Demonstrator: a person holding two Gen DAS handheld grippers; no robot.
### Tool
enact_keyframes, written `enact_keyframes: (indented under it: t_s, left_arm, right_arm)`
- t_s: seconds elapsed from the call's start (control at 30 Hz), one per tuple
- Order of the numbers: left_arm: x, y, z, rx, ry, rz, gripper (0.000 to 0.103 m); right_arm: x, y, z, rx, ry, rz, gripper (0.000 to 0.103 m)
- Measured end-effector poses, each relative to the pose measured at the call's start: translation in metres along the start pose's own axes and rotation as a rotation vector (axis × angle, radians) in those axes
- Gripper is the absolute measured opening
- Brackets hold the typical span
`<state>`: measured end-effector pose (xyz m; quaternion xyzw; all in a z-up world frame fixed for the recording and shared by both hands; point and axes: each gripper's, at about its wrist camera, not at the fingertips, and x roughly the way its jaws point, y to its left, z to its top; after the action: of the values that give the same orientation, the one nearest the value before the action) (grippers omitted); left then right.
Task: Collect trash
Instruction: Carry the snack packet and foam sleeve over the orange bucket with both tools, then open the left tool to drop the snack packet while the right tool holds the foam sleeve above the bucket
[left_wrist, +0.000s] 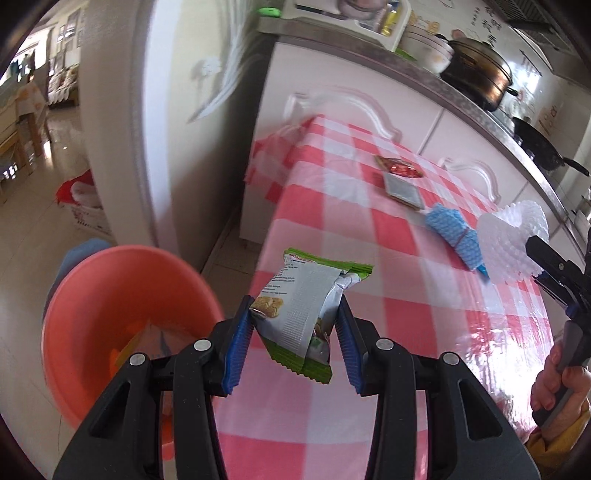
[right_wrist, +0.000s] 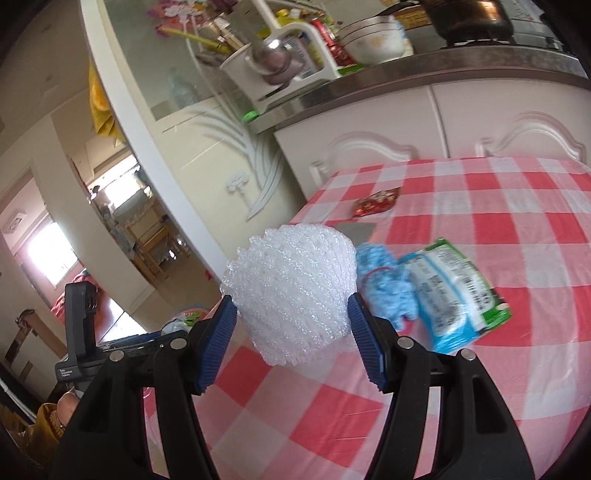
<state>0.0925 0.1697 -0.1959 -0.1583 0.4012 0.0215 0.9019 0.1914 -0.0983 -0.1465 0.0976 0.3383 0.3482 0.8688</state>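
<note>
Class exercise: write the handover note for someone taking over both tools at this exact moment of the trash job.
Left tool: shut on the green snack wrapper, held over the table's left edge beside the pink basin.
Right tool: shut on the white foam net, lifted above the checked tablecloth.
Done: the basin already holds some trash.
Left: drop both items in, then collect the blue cloth, silver packet and red wrapper.

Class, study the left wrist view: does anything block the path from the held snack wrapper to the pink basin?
Nothing visible does. The left hand-held gripper holds the wrapper just right of the basin, which sits low beside the table with its open mouth facing up; only some trash lies inside.
</note>
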Motion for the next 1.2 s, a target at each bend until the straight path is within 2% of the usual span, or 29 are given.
enact_keyframes:
  t_s: [0.37, 0.6, 0.83, 1.0, 1.2]
  left_arm:
    - [-0.020, 0.091, -0.021, -0.160, -0.018, 0.103, 0.045]
    - [-0.026, 0.136, -0.032, -0.249, -0.024, 0.146, 0.045]
    - [-0.022, 0.158, -0.043, -0.305, -0.019, 0.169, 0.045]
    - [-0.015, 0.168, -0.048, -0.329, -0.010, 0.172, 0.045]
    - [0.000, 0.174, -0.050, -0.354, 0.014, 0.168, 0.046]
  right_arm:
    - [0.056, 0.079, -0.008, -0.114, 0.152, 0.103, 0.063]
    - [0.095, 0.136, -0.012, -0.219, 0.242, 0.174, 0.063]
    - [0.139, 0.186, -0.025, -0.324, 0.346, 0.213, 0.063]
    - [0.167, 0.215, -0.036, -0.396, 0.410, 0.205, 0.064]
    - [0.192, 0.233, -0.049, -0.454, 0.461, 0.170, 0.066]
